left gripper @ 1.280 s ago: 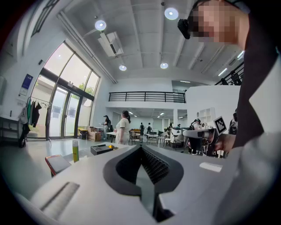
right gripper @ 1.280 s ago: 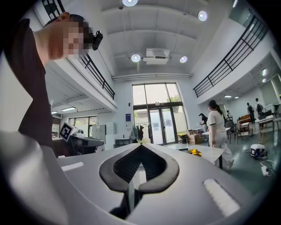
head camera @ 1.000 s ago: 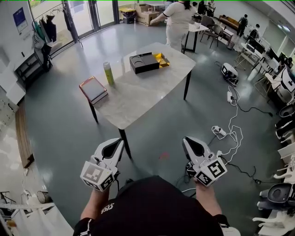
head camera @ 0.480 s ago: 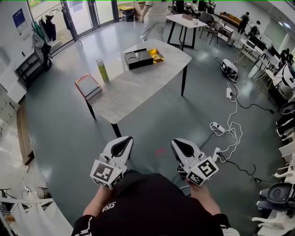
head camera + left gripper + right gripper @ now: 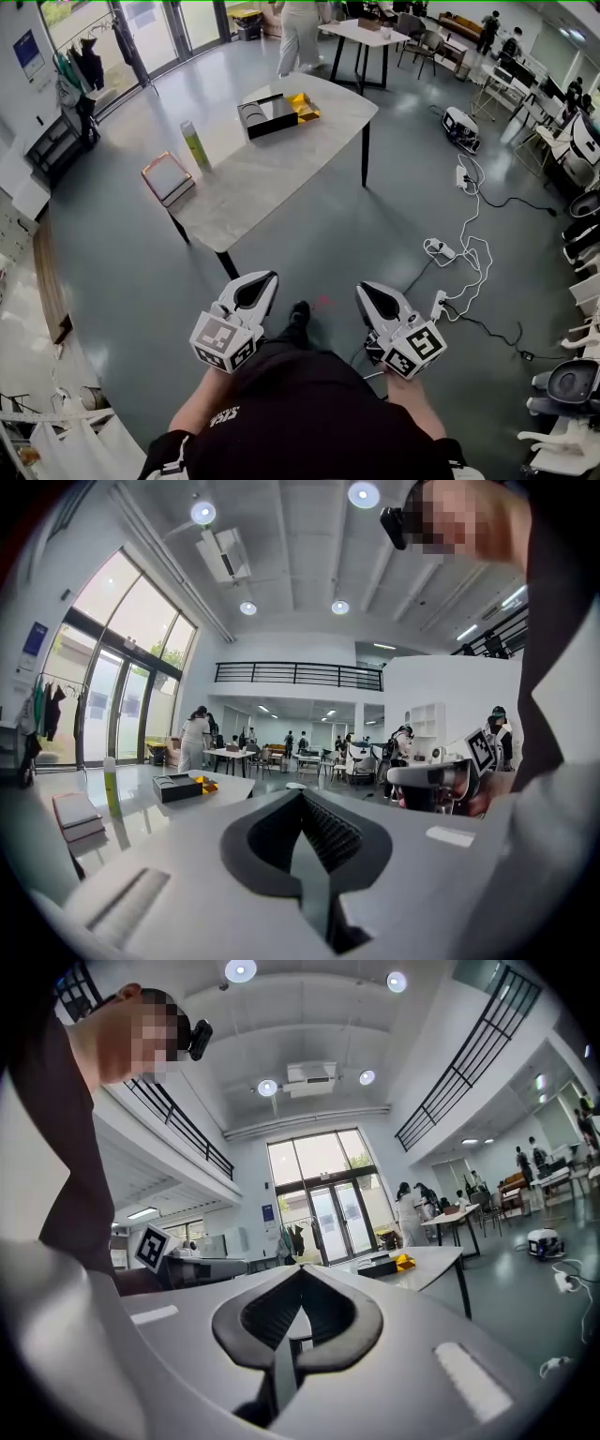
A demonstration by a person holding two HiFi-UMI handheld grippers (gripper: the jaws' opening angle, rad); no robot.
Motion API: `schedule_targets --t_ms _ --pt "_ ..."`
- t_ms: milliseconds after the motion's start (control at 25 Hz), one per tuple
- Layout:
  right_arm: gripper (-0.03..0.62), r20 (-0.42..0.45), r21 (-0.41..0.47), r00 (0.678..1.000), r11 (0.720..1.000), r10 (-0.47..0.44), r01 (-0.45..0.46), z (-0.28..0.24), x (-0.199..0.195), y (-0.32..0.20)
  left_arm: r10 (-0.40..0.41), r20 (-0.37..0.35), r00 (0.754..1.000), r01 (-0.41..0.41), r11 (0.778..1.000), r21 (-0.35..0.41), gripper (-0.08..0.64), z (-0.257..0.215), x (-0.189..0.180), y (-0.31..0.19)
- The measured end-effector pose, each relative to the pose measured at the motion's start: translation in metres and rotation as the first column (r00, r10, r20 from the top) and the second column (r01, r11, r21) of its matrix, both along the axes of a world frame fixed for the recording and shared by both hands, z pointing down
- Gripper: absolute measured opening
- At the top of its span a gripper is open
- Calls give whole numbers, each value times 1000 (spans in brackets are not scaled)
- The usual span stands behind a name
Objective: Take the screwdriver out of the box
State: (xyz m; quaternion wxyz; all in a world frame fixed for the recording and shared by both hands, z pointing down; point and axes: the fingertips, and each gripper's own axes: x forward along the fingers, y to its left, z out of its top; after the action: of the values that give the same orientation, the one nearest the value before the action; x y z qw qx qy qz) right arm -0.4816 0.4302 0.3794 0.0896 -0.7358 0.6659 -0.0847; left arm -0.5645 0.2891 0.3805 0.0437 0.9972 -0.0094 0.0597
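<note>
Black box (image 5: 263,115) with a gold part sits on the surface (image 5: 281,173); only gripper views show ceiling lamps (image 5: 363,493). Left tongs (image 5: 267,279) and right tongs (image 5: 366,290) are clenched, empty.

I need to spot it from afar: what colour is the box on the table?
The box is black, with a gold piece alongside; the head view shows it best.

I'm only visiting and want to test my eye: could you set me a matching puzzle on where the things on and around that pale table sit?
Things:
1. black rectangular box
2. tall green cylindrical bottle
3. flat red-rimmed case
4. white power strip

Places, as the head view shows them:
A. on the grey floor, right of the pale stone-look table
B. at the table's left corner
C. at the table's far end
D. upright on the table, between the other two things

Pairs: 1-C, 2-D, 3-B, 4-A
</note>
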Motion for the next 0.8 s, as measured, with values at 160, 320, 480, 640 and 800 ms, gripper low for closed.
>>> schedule_targets --t_ms 160,320,480,640,800 --pt "14 12 -1 1000 1000 21 -21 4 26 -4 19 -8 1000 -19 1000 8 2 -1 30 -2" --pt "14 7 -17 1000 1000 24 -23 7 51 -23 46 -17 999 -45 999 19 2 -1 61 -16" --pt "14 10 -30 1000 999 24 -24 7 84 -42 74 -35 997 -73 997 18 2 -8 101 -33" --pt "14 14 -41 999 998 38 -37 2 125 -67 106 -44 993 -105 994 21 2 -13 144 -57" --pt "14 11 -31 999 998 52 -51 -9 163 -94 139 -48 989 -138 990 18 2 -18 179 -77"
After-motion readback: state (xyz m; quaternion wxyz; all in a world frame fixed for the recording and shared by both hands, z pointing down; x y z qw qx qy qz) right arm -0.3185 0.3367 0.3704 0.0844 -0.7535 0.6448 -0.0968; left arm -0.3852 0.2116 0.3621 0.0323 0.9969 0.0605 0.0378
